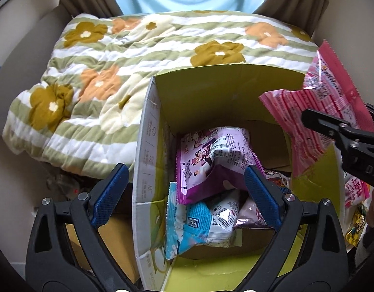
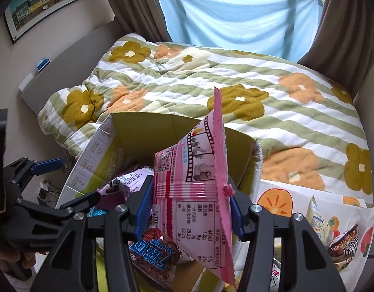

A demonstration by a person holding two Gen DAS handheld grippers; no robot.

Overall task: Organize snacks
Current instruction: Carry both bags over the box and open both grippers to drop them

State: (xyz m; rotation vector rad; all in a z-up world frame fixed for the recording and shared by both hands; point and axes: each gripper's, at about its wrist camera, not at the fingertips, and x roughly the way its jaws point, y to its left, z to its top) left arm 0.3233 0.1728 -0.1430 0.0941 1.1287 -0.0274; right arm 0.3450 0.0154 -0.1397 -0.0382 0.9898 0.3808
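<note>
pink snack bag | clamped in right hand-held gripper | left hand-held gripper spread, empty

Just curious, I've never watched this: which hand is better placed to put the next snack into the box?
Probably the right. The right gripper is shut on the pink packet just above the box. The left gripper is open and empty over it.
</note>
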